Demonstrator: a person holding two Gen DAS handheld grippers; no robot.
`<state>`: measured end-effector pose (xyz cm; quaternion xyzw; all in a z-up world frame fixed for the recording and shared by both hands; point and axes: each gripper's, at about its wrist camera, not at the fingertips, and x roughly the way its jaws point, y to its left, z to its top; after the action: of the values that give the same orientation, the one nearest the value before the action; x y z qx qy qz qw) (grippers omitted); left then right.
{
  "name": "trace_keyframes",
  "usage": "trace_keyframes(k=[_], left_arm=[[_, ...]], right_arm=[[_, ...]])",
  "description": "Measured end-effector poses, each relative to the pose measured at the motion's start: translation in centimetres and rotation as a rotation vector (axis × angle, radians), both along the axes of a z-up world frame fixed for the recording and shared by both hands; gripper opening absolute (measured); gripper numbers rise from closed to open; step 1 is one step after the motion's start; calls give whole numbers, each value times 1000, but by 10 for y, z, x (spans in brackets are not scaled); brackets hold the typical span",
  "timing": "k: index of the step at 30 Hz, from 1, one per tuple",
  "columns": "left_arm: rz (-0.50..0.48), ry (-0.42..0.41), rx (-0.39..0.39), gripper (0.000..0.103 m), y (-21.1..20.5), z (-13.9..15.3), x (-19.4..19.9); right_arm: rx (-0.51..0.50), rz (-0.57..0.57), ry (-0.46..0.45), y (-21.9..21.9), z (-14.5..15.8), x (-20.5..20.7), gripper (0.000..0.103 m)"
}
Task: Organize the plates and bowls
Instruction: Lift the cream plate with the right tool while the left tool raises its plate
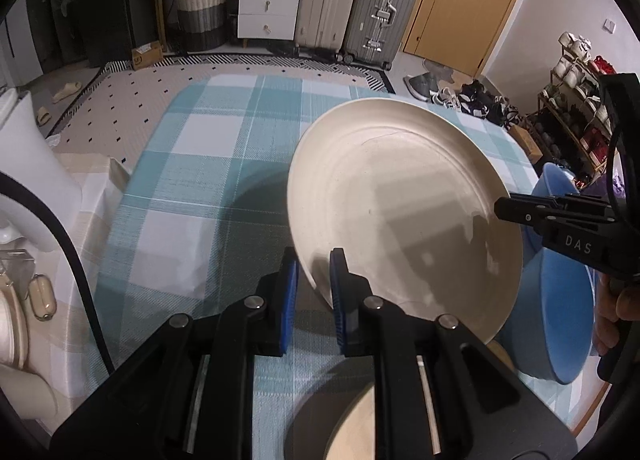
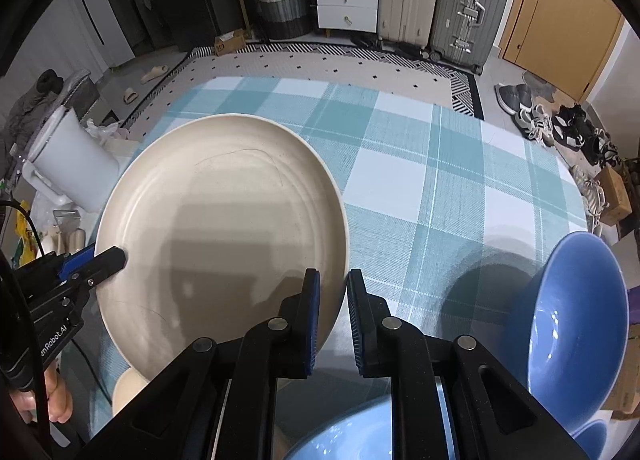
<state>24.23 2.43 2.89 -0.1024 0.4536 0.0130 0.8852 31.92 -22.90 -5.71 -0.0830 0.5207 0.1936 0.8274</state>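
A large cream plate [image 1: 400,211] [image 2: 224,227] hangs tilted above the checked tablecloth, held from both sides. My left gripper [image 1: 314,260] is shut on its near-left rim, one blue pad on each face. My right gripper [image 2: 334,280] is shut on the opposite rim. Each gripper shows in the other's view: the right gripper [image 1: 504,205] at the plate's right edge, the left gripper [image 2: 118,256] at its left edge. A blue bowl [image 2: 576,320] [image 1: 560,320] sits at the right. A second blue bowl [image 2: 348,436] lies under my right gripper.
The table [image 2: 440,179] carries a teal and white checked cloth. A beige dish [image 1: 352,432] lies beneath my left gripper. A white jug [image 2: 68,163] and small items crowd the left edge. Suitcases, drawers and shoes stand on the floor beyond.
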Motion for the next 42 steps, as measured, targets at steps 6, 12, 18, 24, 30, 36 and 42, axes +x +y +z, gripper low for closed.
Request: trace_keyframes(k=[6,12,18,24,30,36,42], left_arm=[[3,-30,4,13,-1,25,-29],[7,-56,12,13,-6,46,-57],[10,-79,19,13,-9,66,-90],[11,-99,23,13,-16,80,-125],[10,-100,20,13,-22,84,-152],[9,-106,18,13,-25,83,-168],[2,-110,22,13,-30,80,-181]], right_arm=[[19,3,-25,-1,19,-23,15],[40,7,-50,-3,34,-47,15],[54,17,-73,-6,48,-74,15],[65,23,-97,-7,60,-98,15],[66,26,-110,-9,64,-120,15],[69,30,-118,-11,63,-139,15],[74,27,-118,-17,59,-153,15]])
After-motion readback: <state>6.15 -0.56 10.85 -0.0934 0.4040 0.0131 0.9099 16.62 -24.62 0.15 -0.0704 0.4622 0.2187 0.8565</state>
